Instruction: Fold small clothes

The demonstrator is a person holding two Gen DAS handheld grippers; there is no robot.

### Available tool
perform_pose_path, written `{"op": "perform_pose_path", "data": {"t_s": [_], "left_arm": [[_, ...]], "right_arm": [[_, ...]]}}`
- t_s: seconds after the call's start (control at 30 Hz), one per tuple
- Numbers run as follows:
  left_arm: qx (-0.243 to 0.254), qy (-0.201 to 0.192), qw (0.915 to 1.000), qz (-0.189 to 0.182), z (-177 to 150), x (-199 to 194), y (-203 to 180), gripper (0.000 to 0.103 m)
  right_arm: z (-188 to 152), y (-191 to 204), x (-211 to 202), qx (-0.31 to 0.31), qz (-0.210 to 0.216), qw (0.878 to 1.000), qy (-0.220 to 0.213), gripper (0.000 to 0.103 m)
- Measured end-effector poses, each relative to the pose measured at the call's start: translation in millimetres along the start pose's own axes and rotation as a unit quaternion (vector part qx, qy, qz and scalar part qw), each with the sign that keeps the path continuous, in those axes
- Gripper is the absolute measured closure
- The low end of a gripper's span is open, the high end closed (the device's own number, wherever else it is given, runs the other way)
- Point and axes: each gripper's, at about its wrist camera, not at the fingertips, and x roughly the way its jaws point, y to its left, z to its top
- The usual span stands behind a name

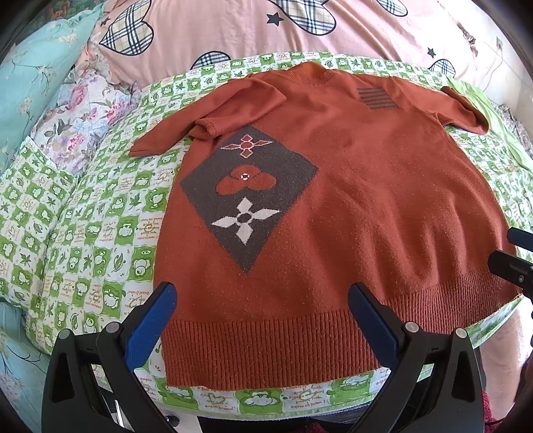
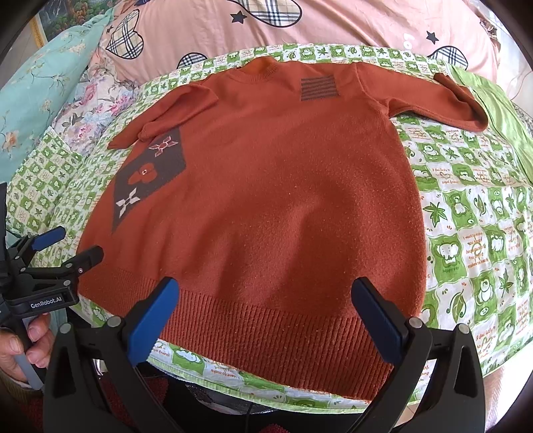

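Observation:
A rust-orange knit sweater (image 1: pixel 349 186) lies flat, front up, on a green-and-white patterned quilt (image 1: pixel 110 233); it also shows in the right wrist view (image 2: pixel 266 186). It has a grey diamond with flowers (image 1: pixel 248 196) and a striped patch near the collar (image 1: pixel 376 96). Its left sleeve (image 1: pixel 186 130) is partly folded over; its right sleeve (image 2: pixel 443 100) lies stretched out. My left gripper (image 1: pixel 263 303) is open above the ribbed hem (image 1: pixel 266 349) near the sweater's left bottom corner. My right gripper (image 2: pixel 266 299) is open above the hem's middle (image 2: pixel 266 333). Both are empty.
A pink duvet with plaid hearts (image 1: pixel 266 30) lies behind the quilt. A teal pillow (image 1: pixel 30 80) and a floral pillow (image 1: pixel 86 110) sit at the left. A light green cloth (image 2: pixel 499 113) lies by the right sleeve. The quilt's front edge (image 1: pixel 266 399) is just below the hem.

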Motion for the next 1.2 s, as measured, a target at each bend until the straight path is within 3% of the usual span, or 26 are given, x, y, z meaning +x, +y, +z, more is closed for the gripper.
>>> {"op": "perform_pose_path", "data": {"t_s": [0.53, 0.93, 1.1, 1.2], "left_arm": [[0.008, 0.0, 1.0, -0.001, -3, 8, 12, 0.0], [0.018, -0.033, 0.9992, 0.014, 0, 12, 12, 0.0], [0.013, -0.02, 0.9997, -0.002, 2, 15, 13, 0.0], [0.017, -0.007, 0.9998, -0.002, 6, 20, 14, 0.0]], "right_arm": [[-3, 1, 0, 0.003, 0.006, 1.0, 0.002, 0.0], [1, -4, 1, 0.019, 0.021, 0.999, 0.017, 0.0], [2, -3, 2, -0.018, -0.026, 0.999, -0.037, 0.0], [4, -6, 1, -0.013, -0.02, 0.999, -0.043, 0.0]]}}
